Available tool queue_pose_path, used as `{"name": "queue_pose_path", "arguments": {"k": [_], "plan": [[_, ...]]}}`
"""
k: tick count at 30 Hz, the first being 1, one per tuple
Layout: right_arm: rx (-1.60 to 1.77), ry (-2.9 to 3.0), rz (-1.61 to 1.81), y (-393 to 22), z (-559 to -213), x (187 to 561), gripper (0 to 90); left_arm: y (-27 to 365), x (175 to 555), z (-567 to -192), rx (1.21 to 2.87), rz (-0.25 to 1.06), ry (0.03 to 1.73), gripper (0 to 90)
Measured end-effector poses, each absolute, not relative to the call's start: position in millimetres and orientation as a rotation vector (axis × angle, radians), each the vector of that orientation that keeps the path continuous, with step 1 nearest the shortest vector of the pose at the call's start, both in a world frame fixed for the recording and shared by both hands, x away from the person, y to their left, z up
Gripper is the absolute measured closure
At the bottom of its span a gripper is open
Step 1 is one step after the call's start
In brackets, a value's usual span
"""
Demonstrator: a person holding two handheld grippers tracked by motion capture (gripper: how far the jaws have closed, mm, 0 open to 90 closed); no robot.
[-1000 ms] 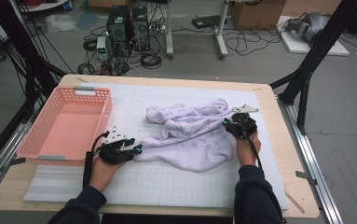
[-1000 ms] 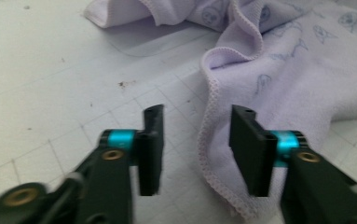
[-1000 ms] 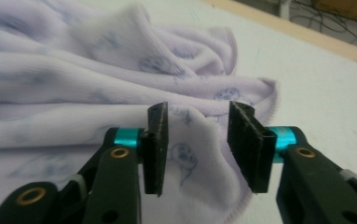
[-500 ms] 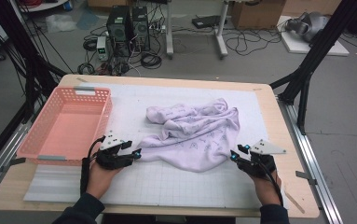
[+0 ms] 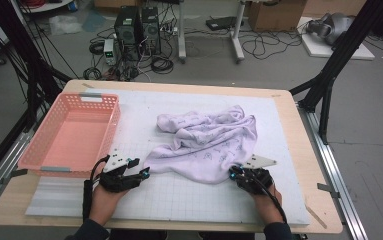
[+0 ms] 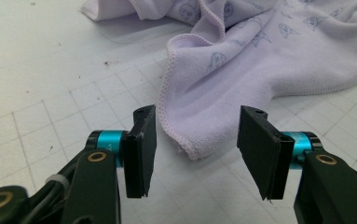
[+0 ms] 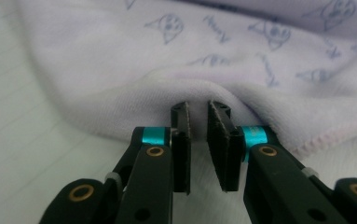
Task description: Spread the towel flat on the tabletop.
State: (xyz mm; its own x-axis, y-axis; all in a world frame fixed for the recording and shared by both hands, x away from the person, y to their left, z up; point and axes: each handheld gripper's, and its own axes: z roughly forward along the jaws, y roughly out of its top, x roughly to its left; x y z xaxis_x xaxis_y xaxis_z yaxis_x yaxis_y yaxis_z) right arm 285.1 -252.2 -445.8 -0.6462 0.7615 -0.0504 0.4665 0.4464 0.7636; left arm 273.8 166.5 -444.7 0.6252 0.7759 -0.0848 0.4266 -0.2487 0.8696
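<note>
Lying crumpled on the white grid mat [image 5: 189, 200], the pale purple towel [image 5: 206, 142] with little printed faces sits a bit past the middle of the table, bunched up high at its far side and spread flatter toward the person. It needs to be pulled flat or folded, I think, so the two grippers have come to its near corners, where a cloth is easiest to take hold of. At about five o'clock from the towel's middle, the right gripper [image 5: 235, 172] has its tips at the near right edge. In the right gripper view its jaws have just been closing and now stand with a thin gap between them, pushed against a fold of the towel [image 7: 199, 93]; no cloth is pinched between the pads yet, so it is not really holding. At about seven o'clock, the left gripper [image 5: 143, 174] waits just beside the towel's near left corner. In the left gripper view its jaws stand wide apart with that hemmed corner [image 6: 185, 140] lying on the mat between and just ahead of them, not touched, ready to be grabbed. The pink plastic basket [image 5: 104, 130] sits empty at nine o'clock from the towel, close by, likely so the towel can go in when it is done.
</note>
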Motion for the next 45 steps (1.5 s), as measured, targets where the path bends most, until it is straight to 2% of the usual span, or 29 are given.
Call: {"name": "queue_pose_path", "arguments": {"k": [6,10,12,14,16,21,29,31,34,39,43,45], "plan": [[1.151,2.3,1.08,-239,-447,317,76.3,169,276,-447,1.877,0.445,0.968,47.5],[1.124,2.32,1.05,-235,-447,318,72.4,166,276,-447,1.885,0.443,0.961,47.5],[1.13,2.306,1.034,-233,-447,314,76.6,165,276,-447,1.889,0.445,0.955,47.6],[1.137,2.315,1.027,-233,-446,312,85.8,164,275,-446,1.887,0.447,0.955,47.7],[1.138,2.335,0.995,-236,-442,309,88.7,166,274,-446,1.881,0.449,0.956,47.7],[1.156,2.371,1.0,-265,-432,289,88.7,169,274,-446,1.874,0.456,0.969,47.8],[1.253,2.319,0.804,-324,-409,257,88.5,165,274,-444,1.872,0.446,0.955,47.4],[1.292,2.353,0.881,-333,-409,253,85.5,161,275,-445,1.87,0.428,0.951,47.0],[1.274,2.251,1.027,-340,-407,246,71.7,153,277,-443,1.869,0.375,0.946,44.6],[1.326,2.111,1.032,-350,-415,248,68.8,123,287,-444,1.93,0.277,0.913,41.4],[1.373,2.106,1.063,-353,-430,258,58.2,98,303,-451,2.001,0.236,0.926,39.6],[1.387,2.115,1.065,-350,-436,265,52.2,89,306,-450,2.038,0.278,0.914,39.0]]}}
